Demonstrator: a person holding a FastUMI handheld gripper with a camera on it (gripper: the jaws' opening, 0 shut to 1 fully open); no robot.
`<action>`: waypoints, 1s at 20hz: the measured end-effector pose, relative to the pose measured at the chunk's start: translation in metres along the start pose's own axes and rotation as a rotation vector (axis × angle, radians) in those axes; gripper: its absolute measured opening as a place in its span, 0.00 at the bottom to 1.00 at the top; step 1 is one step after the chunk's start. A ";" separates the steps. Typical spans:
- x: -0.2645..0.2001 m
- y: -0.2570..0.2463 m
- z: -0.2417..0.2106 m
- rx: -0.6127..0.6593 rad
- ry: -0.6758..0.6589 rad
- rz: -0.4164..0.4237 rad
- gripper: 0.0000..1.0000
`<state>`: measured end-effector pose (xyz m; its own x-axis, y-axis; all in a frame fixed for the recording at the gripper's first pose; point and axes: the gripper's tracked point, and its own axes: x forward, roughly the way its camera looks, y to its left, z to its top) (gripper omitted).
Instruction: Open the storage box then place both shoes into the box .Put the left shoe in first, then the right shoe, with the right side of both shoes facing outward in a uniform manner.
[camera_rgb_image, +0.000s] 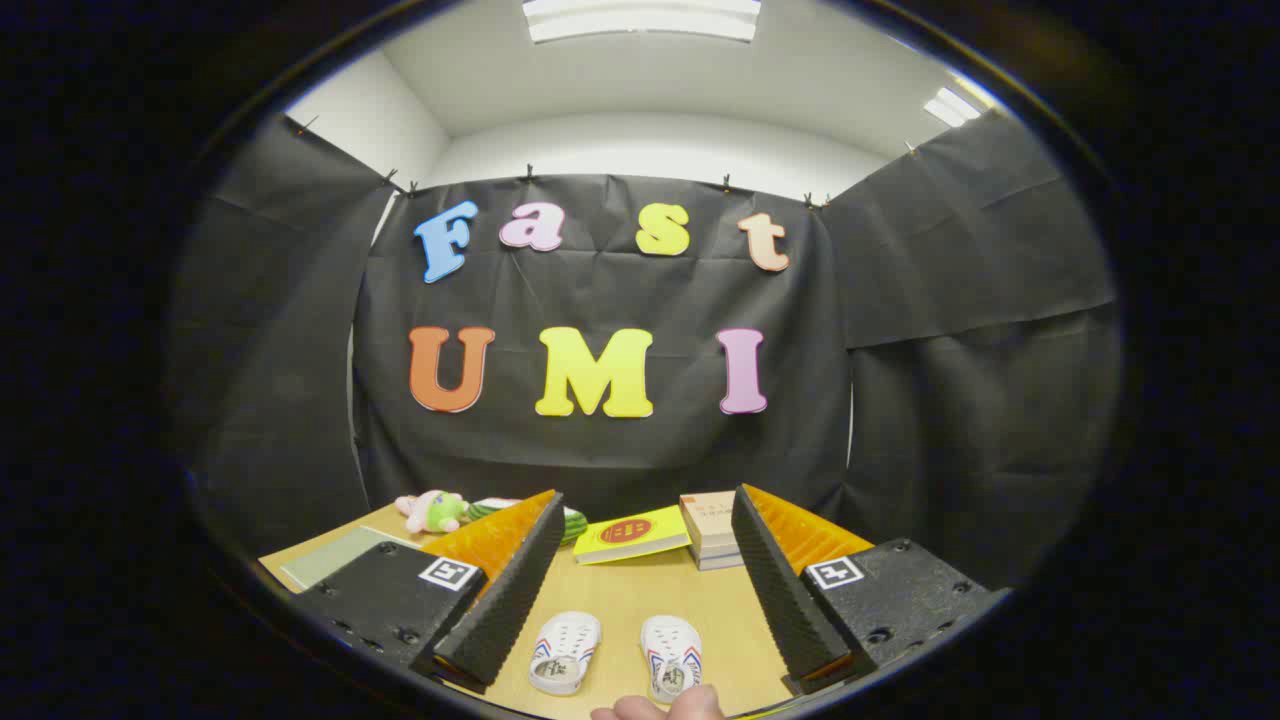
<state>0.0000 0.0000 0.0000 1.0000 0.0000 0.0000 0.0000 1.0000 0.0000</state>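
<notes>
Between spread jaws — two shoes (615, 652).

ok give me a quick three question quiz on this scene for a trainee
1. True or false: the tool is shut on a shoe.
2. How many shoes lie on the table?
3. What leans on the stacked books beyond the fingers: A) a yellow book, B) a cup, C) a plush toy?

Key
1. False: the fingers stand wide open, with the left-hand shoe and the right-hand shoe lying between them, untouched.
2. Two.
3. A, the yellow book.
</notes>
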 end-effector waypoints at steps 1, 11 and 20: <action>-0.002 0.002 0.000 0.000 -0.003 0.005 1.00; -0.006 0.011 0.000 -0.004 0.001 0.036 1.00; -0.003 0.016 -0.003 -0.001 0.012 0.060 1.00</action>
<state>-0.0028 0.0163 -0.0034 0.9982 0.0596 -0.0116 -0.0596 0.9982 -0.0006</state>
